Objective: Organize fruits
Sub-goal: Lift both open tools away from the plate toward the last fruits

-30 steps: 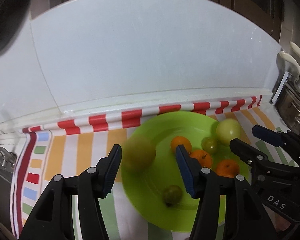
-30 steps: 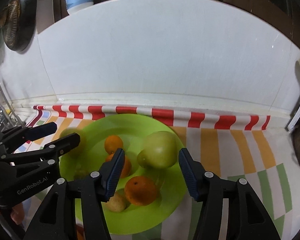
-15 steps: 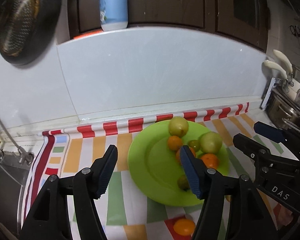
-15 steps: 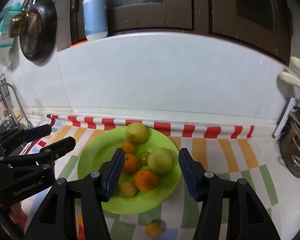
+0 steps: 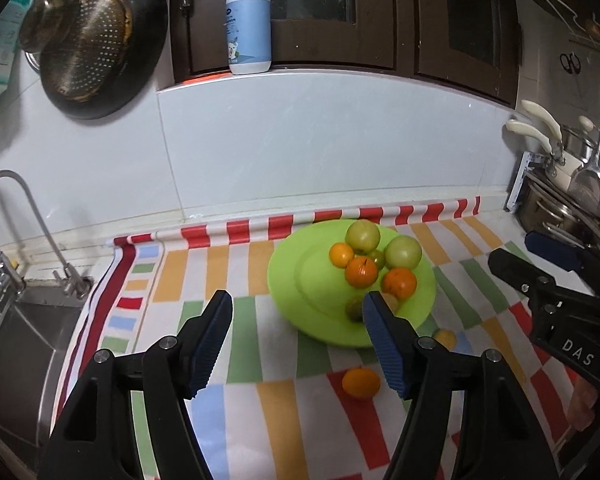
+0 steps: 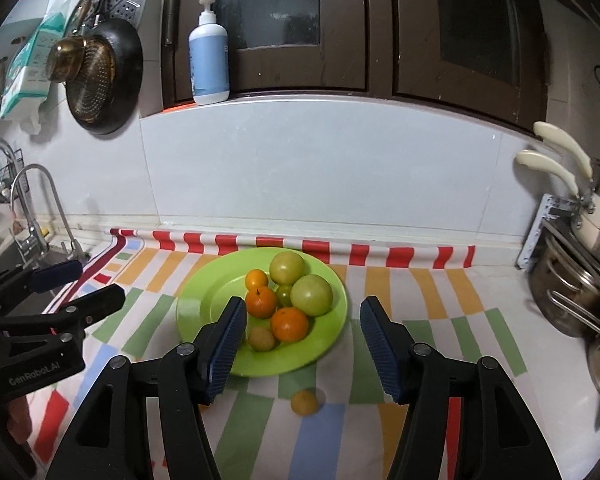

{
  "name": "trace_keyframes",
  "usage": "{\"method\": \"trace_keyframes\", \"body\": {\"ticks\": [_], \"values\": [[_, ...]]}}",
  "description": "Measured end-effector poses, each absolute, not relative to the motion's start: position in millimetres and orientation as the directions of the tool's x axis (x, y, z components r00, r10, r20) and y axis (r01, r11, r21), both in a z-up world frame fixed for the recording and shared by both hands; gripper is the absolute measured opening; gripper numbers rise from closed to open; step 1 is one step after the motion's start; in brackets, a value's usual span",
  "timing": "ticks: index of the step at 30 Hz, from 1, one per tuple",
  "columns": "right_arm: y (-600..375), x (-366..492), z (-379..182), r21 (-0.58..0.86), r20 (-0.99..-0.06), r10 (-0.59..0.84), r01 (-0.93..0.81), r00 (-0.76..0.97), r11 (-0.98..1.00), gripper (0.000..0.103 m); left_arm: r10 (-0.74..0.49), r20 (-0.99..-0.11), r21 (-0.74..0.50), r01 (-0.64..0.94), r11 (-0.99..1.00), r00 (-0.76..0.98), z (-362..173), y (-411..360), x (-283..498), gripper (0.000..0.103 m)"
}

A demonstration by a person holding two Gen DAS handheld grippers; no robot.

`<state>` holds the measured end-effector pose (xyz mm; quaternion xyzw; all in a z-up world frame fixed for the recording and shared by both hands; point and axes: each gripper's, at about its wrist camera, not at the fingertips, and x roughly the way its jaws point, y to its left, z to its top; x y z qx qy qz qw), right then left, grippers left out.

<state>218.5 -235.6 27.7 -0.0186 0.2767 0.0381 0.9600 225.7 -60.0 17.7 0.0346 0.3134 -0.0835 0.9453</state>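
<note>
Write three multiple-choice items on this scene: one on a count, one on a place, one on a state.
1. How many orange fruits lie on the green plate? A one B three C five
2. Where is the loose orange fruit? A in the sink B on the striped cloth C in a gripper
3. The right gripper is: A open, empty B shut on fruit C shut, empty
Key: B, three show there; B, it lies before the plate; A, its fingers stand apart, nothing between.

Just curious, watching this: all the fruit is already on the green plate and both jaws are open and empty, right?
Not all. Both wrist views show fruit on the striped cloth: a small yellow fruit and an orange lie off the green plate. Both jaws are open and empty.
</note>
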Motion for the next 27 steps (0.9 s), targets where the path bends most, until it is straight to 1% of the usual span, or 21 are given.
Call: {"method": "trace_keyframes", "body": {"ticks": [6,9,19,27], "values": [[-234.7,194.6,22.1,-0.054,-0.538,0.047,-0.090,0.842,0.994,0.060,-0.124,-0.600,0.038,0.183,0.982,0.791,7.6,-60.2,203.1,0.069],[-234.6,185.7,16.8,-0.078,-0.545,0.036,-0.094,0.838,0.993,0.060,-0.135,-0.616,0.034,0.198,0.980,0.776,-1.6,-63.1,195.2,0.069],[-246.3,171.8,-24.3,-0.034,-0.660,0.043,-0.087,0.750,0.996,0.060,-0.151,-0.689,0.042,0.248,0.968,0.709,-38.4,-72.4,177.8,0.069],[-253.1,180.8,-58.6,-0.015,-0.730,0.045,-0.082,0.682,0.997,0.060,-0.143,-0.738,0.066,0.281,0.958,0.660,-69.4,-84.3,188.4,0.069]]}}
